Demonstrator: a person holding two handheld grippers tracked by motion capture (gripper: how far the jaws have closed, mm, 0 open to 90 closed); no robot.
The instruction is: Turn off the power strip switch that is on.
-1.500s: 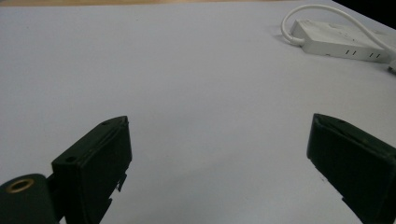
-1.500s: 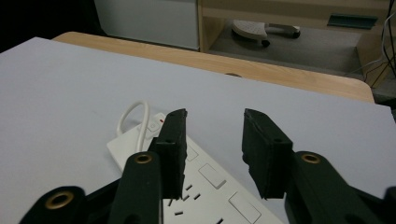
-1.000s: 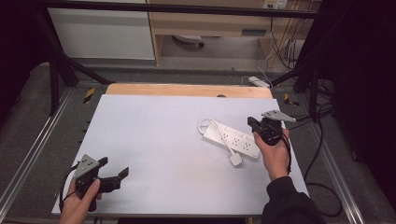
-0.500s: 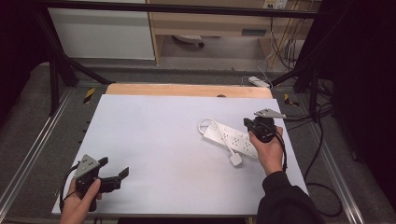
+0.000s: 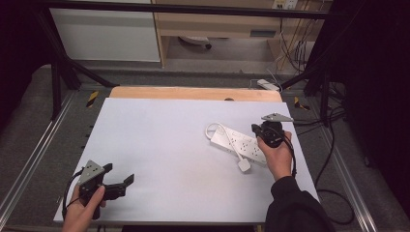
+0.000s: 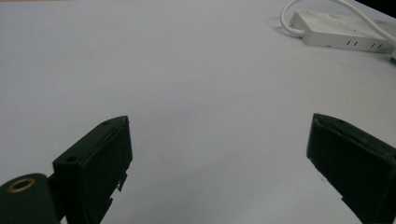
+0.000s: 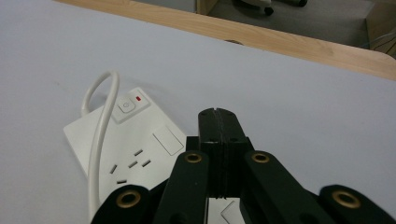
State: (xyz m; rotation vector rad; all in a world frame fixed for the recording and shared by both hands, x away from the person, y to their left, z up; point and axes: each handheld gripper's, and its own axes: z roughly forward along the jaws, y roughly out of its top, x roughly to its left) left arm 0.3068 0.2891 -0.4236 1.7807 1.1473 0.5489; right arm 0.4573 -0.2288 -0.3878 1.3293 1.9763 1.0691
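A white power strip (image 5: 235, 142) lies right of centre on the white tabletop (image 5: 169, 140), its cable looped at the far end and its plug (image 5: 244, 166) lying in front of it. My right gripper (image 5: 255, 129) hangs just over the strip's right part, jaws shut with nothing between them. In the right gripper view the closed jaws (image 7: 217, 119) point past the strip (image 7: 126, 140), near its switch and red light. My left gripper (image 5: 118, 173) rests at the table's near left corner, open and empty. Its jaws (image 6: 219, 154) face the distant strip (image 6: 341, 30).
A wooden strip (image 5: 193, 93) borders the table's far edge. Metal rails run along both sides. Cables (image 5: 333, 193) trail over the floor at the right, and a white adapter (image 5: 268, 85) lies beyond the far edge.
My right gripper has shifted slightly left over the power strip. The left gripper has not moved.
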